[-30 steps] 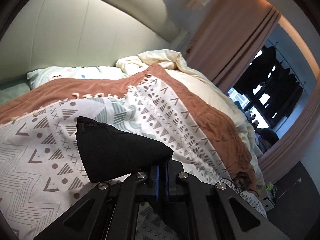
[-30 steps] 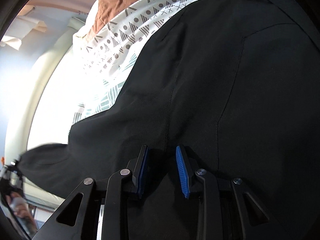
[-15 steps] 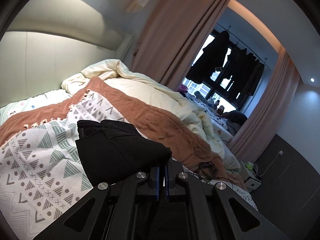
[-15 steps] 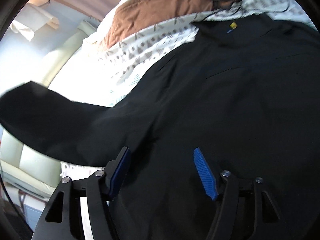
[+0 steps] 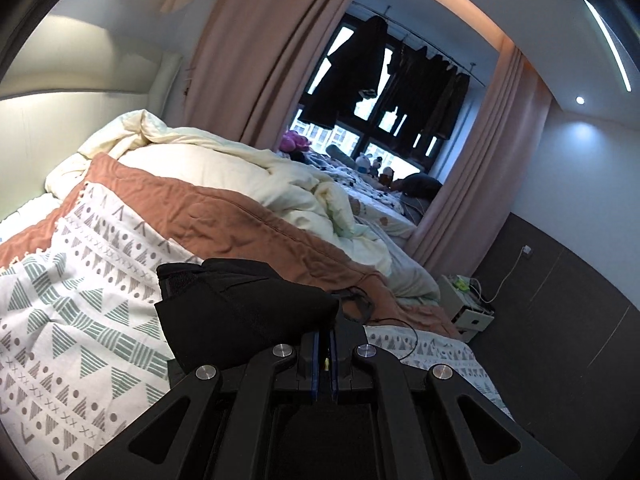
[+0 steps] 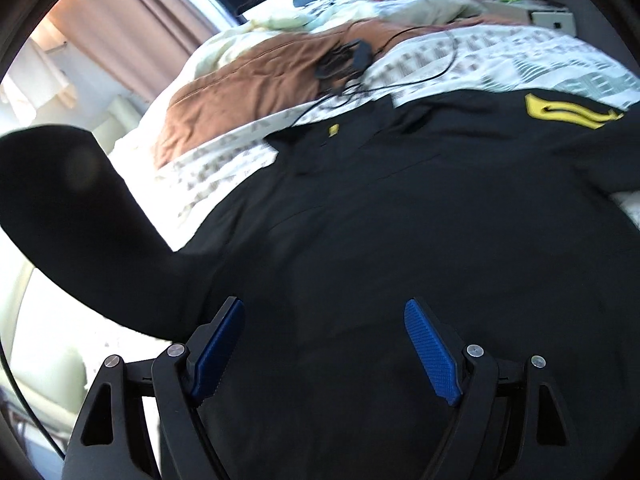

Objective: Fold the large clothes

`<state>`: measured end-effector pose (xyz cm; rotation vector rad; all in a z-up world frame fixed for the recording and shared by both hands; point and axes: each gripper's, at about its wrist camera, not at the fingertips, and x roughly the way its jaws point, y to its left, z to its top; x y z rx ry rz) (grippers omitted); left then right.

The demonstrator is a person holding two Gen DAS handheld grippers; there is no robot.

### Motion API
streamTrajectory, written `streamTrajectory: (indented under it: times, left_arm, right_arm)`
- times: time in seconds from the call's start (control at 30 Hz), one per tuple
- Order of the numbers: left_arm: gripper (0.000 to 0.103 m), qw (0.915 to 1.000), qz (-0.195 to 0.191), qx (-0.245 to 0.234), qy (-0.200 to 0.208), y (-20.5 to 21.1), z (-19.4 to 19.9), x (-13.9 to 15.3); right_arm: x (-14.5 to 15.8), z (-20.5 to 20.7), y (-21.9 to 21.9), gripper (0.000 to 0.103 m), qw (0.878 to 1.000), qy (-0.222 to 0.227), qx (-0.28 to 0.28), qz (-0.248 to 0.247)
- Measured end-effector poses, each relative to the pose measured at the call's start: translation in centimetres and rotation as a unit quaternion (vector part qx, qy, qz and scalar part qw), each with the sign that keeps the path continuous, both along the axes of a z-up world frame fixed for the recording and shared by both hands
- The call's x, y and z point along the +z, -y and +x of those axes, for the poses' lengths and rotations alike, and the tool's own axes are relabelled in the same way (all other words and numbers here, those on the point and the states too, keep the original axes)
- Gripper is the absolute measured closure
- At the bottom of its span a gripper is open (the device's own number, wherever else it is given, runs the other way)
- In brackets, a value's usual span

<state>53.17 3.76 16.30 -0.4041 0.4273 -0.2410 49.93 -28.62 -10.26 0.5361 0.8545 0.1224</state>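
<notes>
A large black jacket point(image 6: 380, 232) with a yellow chevron patch point(image 6: 568, 111) lies spread on the patterned bedspread point(image 6: 520, 56). My right gripper point(image 6: 324, 344) is open, its blue pads point(image 6: 430, 350) wide apart just above the jacket's body. One sleeve point(image 6: 68, 200) is lifted off to the left. My left gripper point(image 5: 325, 344) is shut on the black sleeve cuff point(image 5: 240, 312), which bunches over its left finger, held above the bedspread point(image 5: 80, 300).
A rust-brown blanket point(image 5: 248, 224) and cream duvet point(image 5: 240, 168) are piled at the bed's far side. A black cable and charger point(image 6: 348, 60) lie near the jacket's collar. Pink curtains point(image 5: 260, 60), a window with hanging clothes and a white bedside unit point(image 5: 468, 304) stand beyond.
My right gripper opened wide and pulled back from the jacket. My left gripper, still holding the sleeve cuff, swung right toward the window, lifting the sleeve.
</notes>
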Motion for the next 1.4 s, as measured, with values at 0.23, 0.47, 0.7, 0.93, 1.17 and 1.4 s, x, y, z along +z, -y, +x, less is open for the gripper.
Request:
streamTrajectory:
  times: [0.23,0.47,0.7,0.93,1.17,1.4]
  left_arm:
    - [0.100,0.9983,0.004,-0.055,-0.019,8.0,3.4,-1.8]
    - [0.100,0.9918,-0.015,-0.112,-0.058,14.5,6.2,-6.9]
    - [0.099,0.9771,-0.042,-0.166,-0.127,19.6,7.9,-13.5]
    - [0.000,0.9440,-0.143,-0.218,-0.202,21.1,8.8,-20.8]
    - [0.000,0.9531,-0.141,-0.173,-0.204,17.4,6.1,-22.8]
    - [0.000,0.9704,-0.118,-0.071,-0.198,9.8,1.6,-23.5]
  right_arm:
    - [-0.9,0.9,5.7,0.020,0.997,-0.020,-0.076,0.008]
    - [-1.9,0.5,10.2,0.020,0.991,-0.037,-0.125,0.030]
    - [-2.8,-0.2,13.1,0.020,0.984,-0.042,-0.163,0.055]
    - [-3.3,-0.3,14.2,0.020,0.981,-0.041,-0.173,0.079]
    - [-2.9,-0.2,13.6,0.020,0.984,-0.033,-0.168,0.058]
    - [-0.8,0.6,10.1,0.020,0.993,0.009,-0.115,0.019]
